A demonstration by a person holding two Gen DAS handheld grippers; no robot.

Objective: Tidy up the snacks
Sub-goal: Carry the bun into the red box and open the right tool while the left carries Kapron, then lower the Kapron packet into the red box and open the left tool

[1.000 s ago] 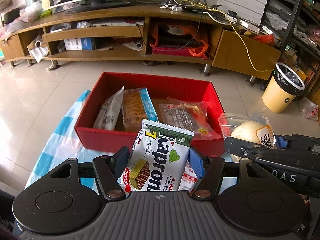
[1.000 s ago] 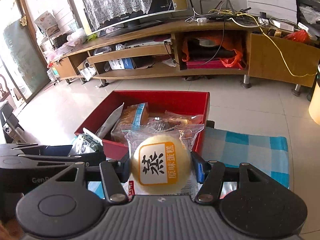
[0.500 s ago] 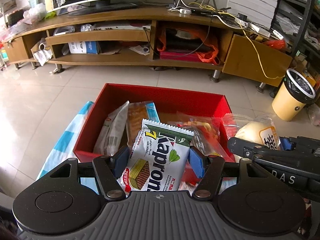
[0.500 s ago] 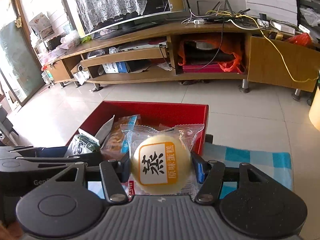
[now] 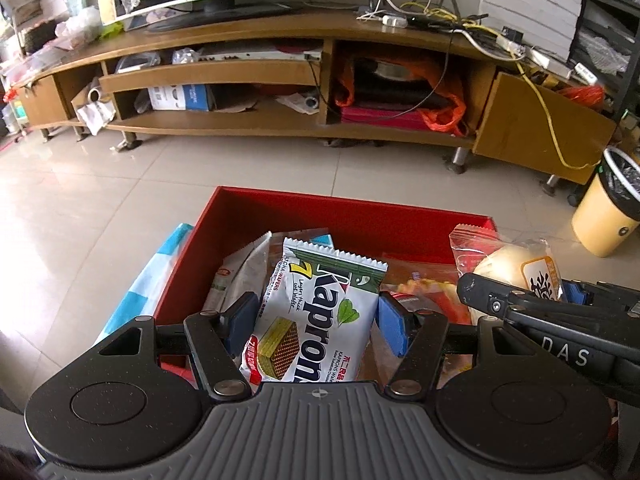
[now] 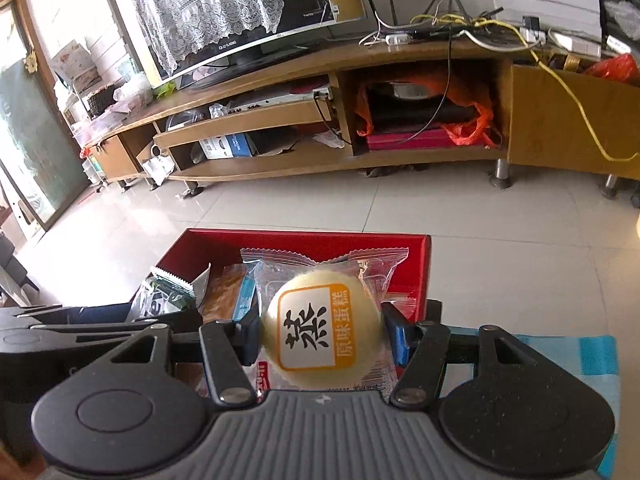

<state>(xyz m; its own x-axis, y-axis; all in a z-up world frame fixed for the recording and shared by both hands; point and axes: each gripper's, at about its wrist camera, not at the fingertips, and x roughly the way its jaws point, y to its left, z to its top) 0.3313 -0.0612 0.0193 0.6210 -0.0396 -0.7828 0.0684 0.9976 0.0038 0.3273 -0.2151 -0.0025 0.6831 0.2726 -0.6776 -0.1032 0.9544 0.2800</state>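
My left gripper [image 5: 318, 320] is shut on a white and green wafer packet [image 5: 320, 312], held over the near part of an open red box [image 5: 320, 216]. My right gripper [image 6: 322, 334] is shut on a round pale cake in a clear wrapper [image 6: 320, 332], above the box's [image 6: 416, 264] right side. That cake [image 5: 516, 268] also shows at the right of the left wrist view, and the wafer packet [image 6: 168, 294] at the left of the right wrist view. Several snack packets [image 5: 244, 272] lie inside the box.
The box sits on a blue and white checked cloth [image 6: 560, 356] over a low surface, with tiled floor [image 5: 100, 200] beyond. A long wooden TV stand [image 5: 280, 80] runs along the back. A yellow bin [image 5: 608, 216] stands at the right.
Both grippers have moved forward over the red box with their snacks still held. The box's near wall has slid under them and the TV stand looks closer.
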